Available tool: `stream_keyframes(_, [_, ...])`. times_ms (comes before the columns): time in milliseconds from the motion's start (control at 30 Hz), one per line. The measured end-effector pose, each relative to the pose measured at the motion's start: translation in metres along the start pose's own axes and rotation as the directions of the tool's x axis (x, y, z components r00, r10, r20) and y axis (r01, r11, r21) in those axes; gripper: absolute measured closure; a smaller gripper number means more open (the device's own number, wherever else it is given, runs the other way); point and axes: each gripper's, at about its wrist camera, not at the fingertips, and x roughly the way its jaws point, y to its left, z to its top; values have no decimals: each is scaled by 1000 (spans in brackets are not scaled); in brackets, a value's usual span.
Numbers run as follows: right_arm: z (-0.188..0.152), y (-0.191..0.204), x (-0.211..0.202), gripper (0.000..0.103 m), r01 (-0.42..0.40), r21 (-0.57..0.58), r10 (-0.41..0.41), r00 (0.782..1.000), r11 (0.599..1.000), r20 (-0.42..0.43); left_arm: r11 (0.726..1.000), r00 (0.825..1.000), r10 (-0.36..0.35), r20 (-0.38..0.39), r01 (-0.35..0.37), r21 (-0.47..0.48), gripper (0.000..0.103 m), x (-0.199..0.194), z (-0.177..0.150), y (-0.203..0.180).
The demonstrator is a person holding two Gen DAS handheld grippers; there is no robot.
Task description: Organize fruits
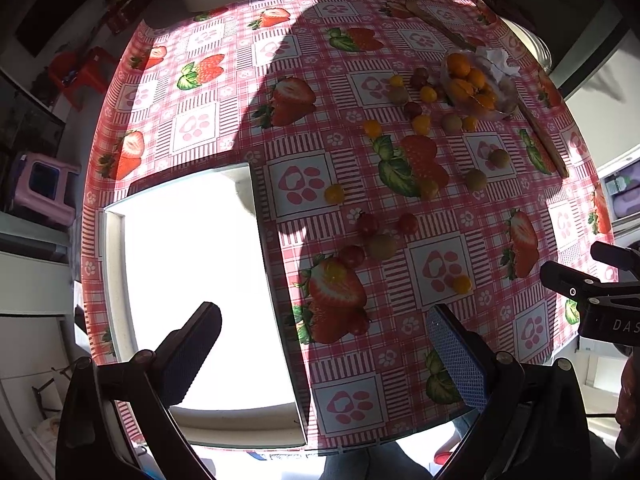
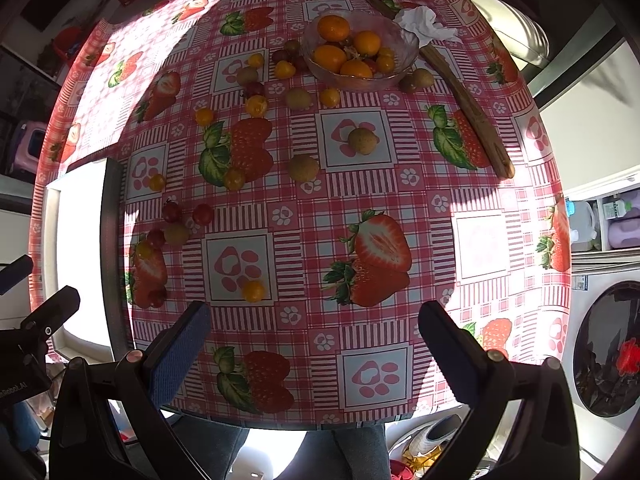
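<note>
White tray (image 1: 116, 280) hugs the table's left edge; both hand-held grippers (image 1: 324, 356) (image 2: 316, 352) hover released.

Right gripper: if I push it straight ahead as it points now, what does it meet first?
Probably just bare tablecloth. The right gripper is open and empty, and the nearest fruit, a small yellow tomato, sits left of its line. Depth is hard to judge.

Glass bowl (image 2: 360, 76) holding oranges (image 2: 333, 28), far side of table, small yellow (image 2: 253, 291), red (image 2: 203, 214) and brownish-green fruits (image 2: 303, 168) scattered loose on tablecloth, white tray (image 1: 116, 280) at left.
</note>
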Motion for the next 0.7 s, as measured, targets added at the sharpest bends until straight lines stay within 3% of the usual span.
stream_keyframes(700, [29, -8, 50, 0, 4, 61, -2, 1000, 998, -30, 998, 1000, 10, -7, -9, 70, 0, 88, 73, -18])
